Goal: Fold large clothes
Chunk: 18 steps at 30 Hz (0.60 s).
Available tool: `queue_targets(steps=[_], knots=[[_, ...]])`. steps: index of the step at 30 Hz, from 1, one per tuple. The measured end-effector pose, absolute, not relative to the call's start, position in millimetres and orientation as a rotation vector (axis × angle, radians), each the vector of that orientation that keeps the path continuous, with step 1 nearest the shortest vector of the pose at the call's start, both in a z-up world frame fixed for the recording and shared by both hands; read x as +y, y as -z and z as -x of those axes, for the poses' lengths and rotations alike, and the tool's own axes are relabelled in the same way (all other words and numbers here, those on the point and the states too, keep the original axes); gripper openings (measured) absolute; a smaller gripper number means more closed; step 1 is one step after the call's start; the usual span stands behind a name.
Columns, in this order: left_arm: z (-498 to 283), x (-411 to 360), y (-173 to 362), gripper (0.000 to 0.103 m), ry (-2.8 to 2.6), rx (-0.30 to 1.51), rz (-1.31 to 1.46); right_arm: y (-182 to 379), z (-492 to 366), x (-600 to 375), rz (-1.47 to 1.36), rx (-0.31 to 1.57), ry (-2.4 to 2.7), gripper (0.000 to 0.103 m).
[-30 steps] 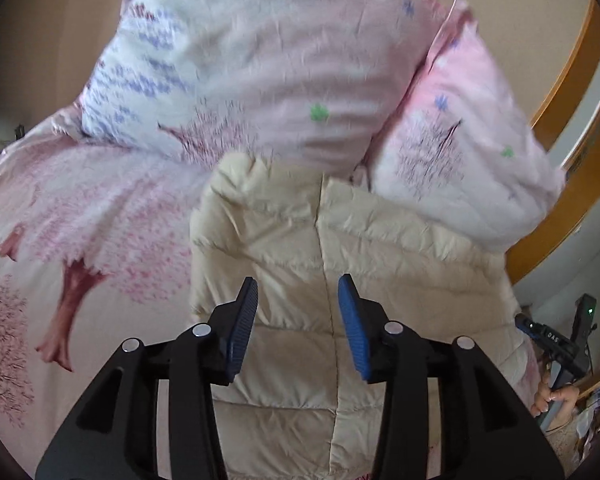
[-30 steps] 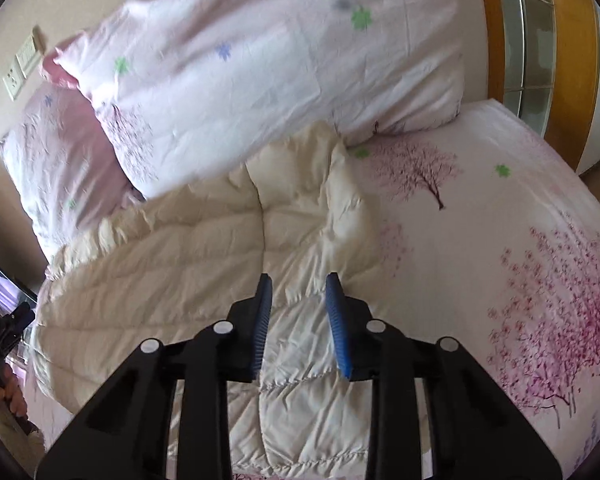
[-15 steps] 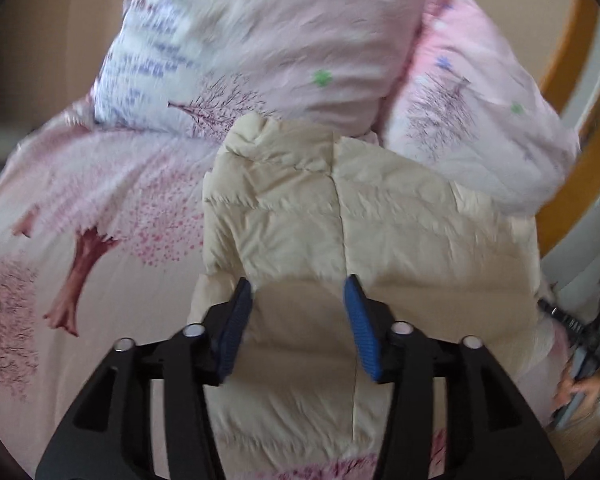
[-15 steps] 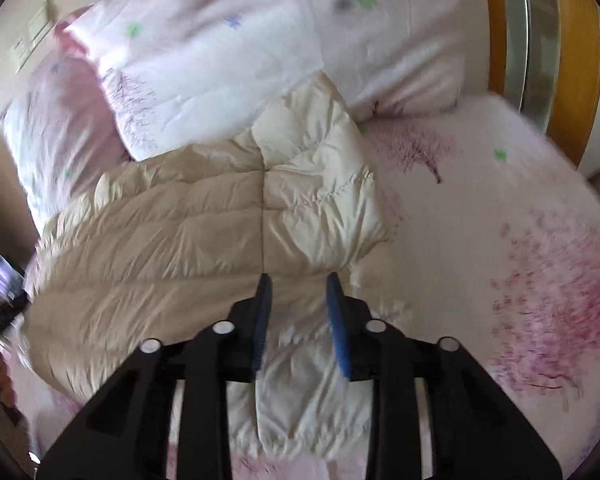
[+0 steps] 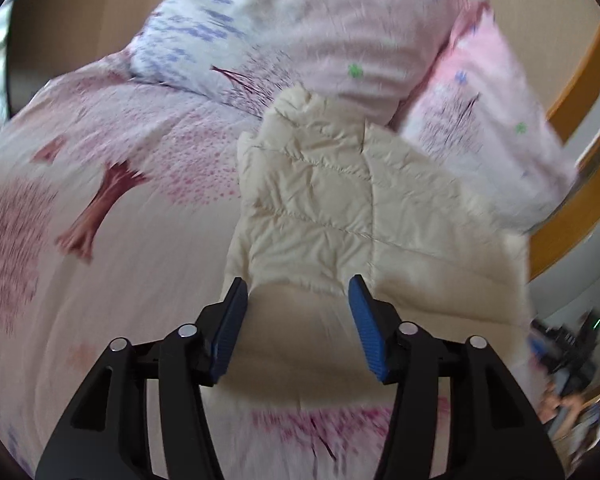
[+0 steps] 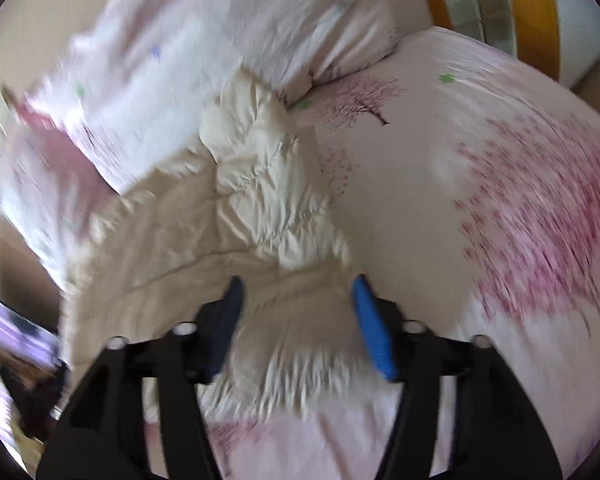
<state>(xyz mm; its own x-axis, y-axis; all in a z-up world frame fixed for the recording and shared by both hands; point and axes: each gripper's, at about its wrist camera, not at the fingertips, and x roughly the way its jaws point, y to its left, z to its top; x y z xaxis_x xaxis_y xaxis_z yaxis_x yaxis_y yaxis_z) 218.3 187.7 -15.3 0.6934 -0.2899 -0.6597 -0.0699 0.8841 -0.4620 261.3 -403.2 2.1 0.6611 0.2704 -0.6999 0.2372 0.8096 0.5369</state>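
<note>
Both grippers, left (image 5: 296,304) and right (image 6: 298,304), hang with jaws opening and empty over the cream jacket (image 5: 340,200) on the bed (image 5: 120,240), seemingly lining up on its near edge for a fold.

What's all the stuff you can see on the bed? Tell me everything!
puffy jacket: one, cream, lying folded on the bed with its far end against the pillows.
pillows: two, pink and white with tree and flower prints, at the head of the bed.
bedsheet: one, pale pink with pink trees, covering the bed.
wooden frame: one, orange-brown, beside the bed.
left hand-held gripper: one, black with blue pads, jaws opening over the jacket's near edge, gripping nothing.
right hand-held gripper: one, black with blue pads, blurred, jaws opening above the jacket.
</note>
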Motion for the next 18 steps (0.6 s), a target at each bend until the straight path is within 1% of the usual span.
queue_targets(steps=[2,3,5,9,14,18], knots=[[-201.4,192.4,13.5,0.066,0.142,0.786,0.543,2.1,-248.5,-412.3,-0.754,0.873,-0.032,0.069],[-188.6,193.2,14.1,0.068,0.143,0.778,0.575,7.9,-239.5,-417.2,-0.818,0.882,-0.039,0.069],[-173.8,190.3,15.6,0.078,0.140,0.773,0.601,20.0,-231.1,-418.6,-0.900,0.913,-0.043,0.069],[-160.6,180.4,22.5,0.079,0.158,0.807,0.639,40.3,-223.8,-411.0,-0.996,0.966,-0.058,0.069],[-170.6,158.2,33.9,0.079,0.137,0.893,0.606,48.3,-225.4,-397.1,-1.025,0.945,-0.040,0.069],[-185.8,153.4,36.4,0.079,0.120,0.907,0.618,48.6,-233.2,-395.5,-1.045,0.915,-0.026,0.069]])
